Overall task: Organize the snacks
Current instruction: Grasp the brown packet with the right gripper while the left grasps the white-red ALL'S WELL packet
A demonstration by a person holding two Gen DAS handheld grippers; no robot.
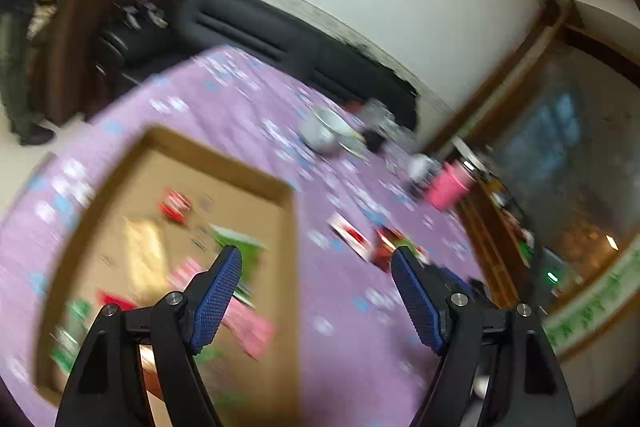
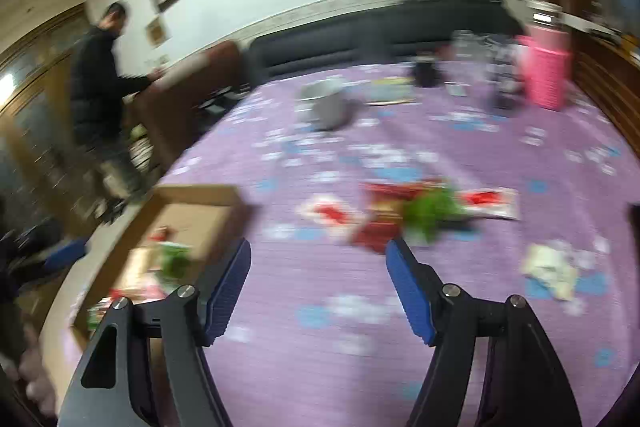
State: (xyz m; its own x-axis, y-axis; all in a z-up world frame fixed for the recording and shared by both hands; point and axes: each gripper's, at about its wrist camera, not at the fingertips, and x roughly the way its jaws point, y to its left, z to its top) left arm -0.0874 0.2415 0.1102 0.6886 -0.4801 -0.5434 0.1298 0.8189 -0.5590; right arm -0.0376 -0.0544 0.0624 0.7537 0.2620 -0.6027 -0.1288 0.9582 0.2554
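Note:
Both views are motion-blurred. A cardboard box (image 1: 288,211) lies on the purple tablecloth and holds several snack packets, red, green, pink and gold (image 1: 144,251). My left gripper (image 1: 316,255) is open and empty, above the box's right edge. Loose snack packets (image 1: 376,239) lie on the cloth to the right of the box. In the right wrist view my right gripper (image 2: 318,247) is open and empty above the cloth, with the box (image 2: 200,215) at its left and red, white and green packets (image 2: 404,211) just beyond its fingertips.
A metal pot (image 2: 328,103), a pink container (image 2: 548,75), jars and dishes stand at the table's far side. A crumpled pale wrapper (image 2: 552,267) lies at right. A dark sofa (image 2: 360,35) runs along the wall. A person in black (image 2: 100,87) stands at left.

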